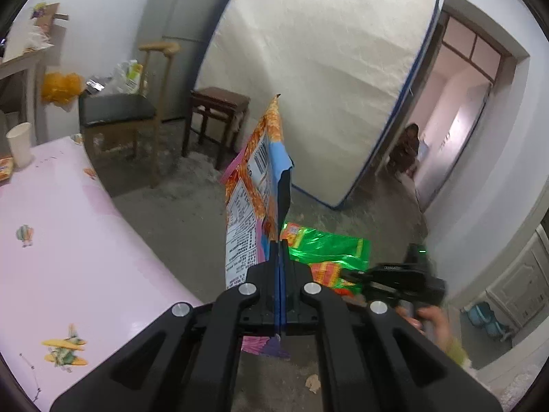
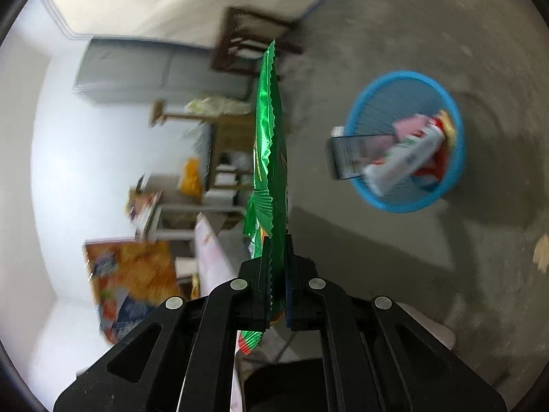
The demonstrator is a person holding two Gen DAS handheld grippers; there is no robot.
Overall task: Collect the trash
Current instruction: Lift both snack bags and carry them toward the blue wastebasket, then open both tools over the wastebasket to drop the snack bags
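Two wrappers pinched: my right gripper (image 2: 276, 267) holds the green wrapper (image 2: 269, 144); blue basket (image 2: 369, 192) sits rightward, probably nearer it than my left gripper (image 1: 278, 261) clamping the orange bag (image 1: 255, 178).

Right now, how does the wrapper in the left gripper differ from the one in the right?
The orange snack bag in the left gripper is printed orange, pink and blue with a barcode and text panel; the green wrapper in the right gripper is shiny green foil. The orange snack bag has a torn top edge; the green wrapper's edges are zigzag cut. Both are clamped and stick up edge-on.
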